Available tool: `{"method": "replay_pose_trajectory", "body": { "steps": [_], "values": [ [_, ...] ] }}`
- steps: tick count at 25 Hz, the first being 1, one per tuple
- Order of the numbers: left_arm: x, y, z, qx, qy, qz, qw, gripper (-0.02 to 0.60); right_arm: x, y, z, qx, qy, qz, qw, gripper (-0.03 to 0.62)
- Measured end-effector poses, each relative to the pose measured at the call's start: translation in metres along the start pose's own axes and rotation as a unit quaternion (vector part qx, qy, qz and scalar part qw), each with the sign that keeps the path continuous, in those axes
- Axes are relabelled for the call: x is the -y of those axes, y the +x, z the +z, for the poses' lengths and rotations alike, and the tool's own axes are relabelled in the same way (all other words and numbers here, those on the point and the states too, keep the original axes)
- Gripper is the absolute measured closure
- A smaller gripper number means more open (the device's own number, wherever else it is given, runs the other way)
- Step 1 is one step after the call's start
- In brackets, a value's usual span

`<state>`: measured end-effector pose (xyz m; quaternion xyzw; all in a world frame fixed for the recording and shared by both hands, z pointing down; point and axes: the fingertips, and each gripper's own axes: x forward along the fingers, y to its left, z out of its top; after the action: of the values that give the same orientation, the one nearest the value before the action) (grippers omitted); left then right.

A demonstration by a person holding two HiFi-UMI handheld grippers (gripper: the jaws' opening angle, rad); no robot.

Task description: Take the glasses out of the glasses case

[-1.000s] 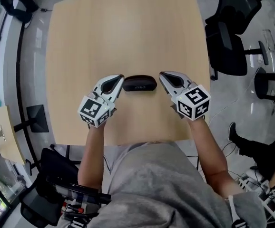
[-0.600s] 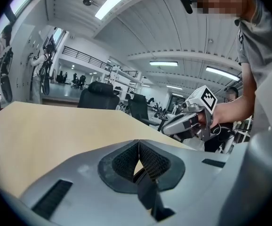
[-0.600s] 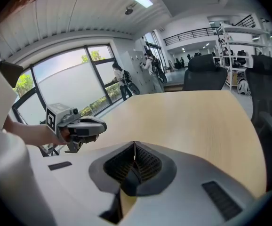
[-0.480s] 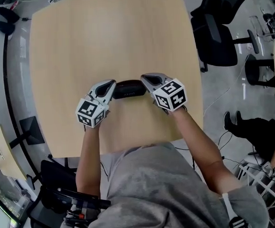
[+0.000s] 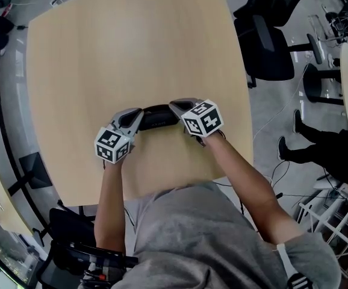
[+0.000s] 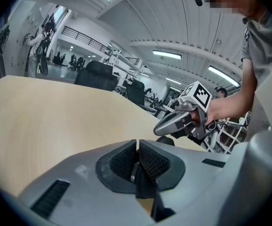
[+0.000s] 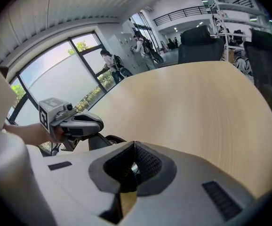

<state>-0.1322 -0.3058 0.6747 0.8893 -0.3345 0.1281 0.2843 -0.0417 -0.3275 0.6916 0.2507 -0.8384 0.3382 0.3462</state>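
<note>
**Head view:** the glasses case [image 5: 159,117] lies shut on the table [image 5: 132,41], center-left of frame. The left gripper [image 5: 139,113] is at its left end and the right gripper [image 5: 175,106] at its right end. Touching or just beside, can't tell from here. Lid isn't up yet and no glasses are showing.

**Left gripper view:** my pads [image 6: 148,160] are pressed together at bottom center, nothing betw. them. The case's dark end peeks out just above, right of middle, w/ the right gripper beyond it.

**Right gripper view:** same here, jaws flat on each other and empty. The case's dark end sits lower left, under the other gripper.

**Risks, my guess:**
- W/ both sets closed I can only nudge, not pinch, so the case may skid or spin on the smooth wood if one side pushes harder.
- A closed tip prying at the lid could slip off the rounded shell.
- If the lid pops suddenly, the glasses could tip out.
</note>
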Motion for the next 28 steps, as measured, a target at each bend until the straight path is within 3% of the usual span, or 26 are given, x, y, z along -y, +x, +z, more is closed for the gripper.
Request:
{"method": "replay_pose_trajectory", "body": {
  "steps": [11,21,23,25,28],
  "values": [
    [0.019,-0.001,-0.025,-0.014,-0.014,-0.028,0.9994,0.575,-0.014,0.007,-0.018,-0.038,-0.007,0.025,0.999,0.586],
    [0.036,-0.006,-0.041,0.001,0.003,-0.014,0.9999,0.575,-0.032,0.001,-0.010,-0.023,-0.120,0.016,0.992,0.583],
    [0.038,-0.008,-0.044,0.005,0.005,-0.009,0.9999,0.575,-0.045,-0.007,-0.004,-0.015,-0.163,0.019,0.986,0.566],
    [0.041,-0.010,-0.047,0.011,0.003,-0.007,0.9999,0.574,-0.067,-0.014,-0.001,-0.012,-0.218,0.032,0.975,0.497],
    [0.046,-0.013,-0.052,0.017,0.003,-0.004,0.9998,0.574,-0.098,-0.017,-0.014,-0.030,-0.315,0.050,0.947,0.496]
  ]
}}
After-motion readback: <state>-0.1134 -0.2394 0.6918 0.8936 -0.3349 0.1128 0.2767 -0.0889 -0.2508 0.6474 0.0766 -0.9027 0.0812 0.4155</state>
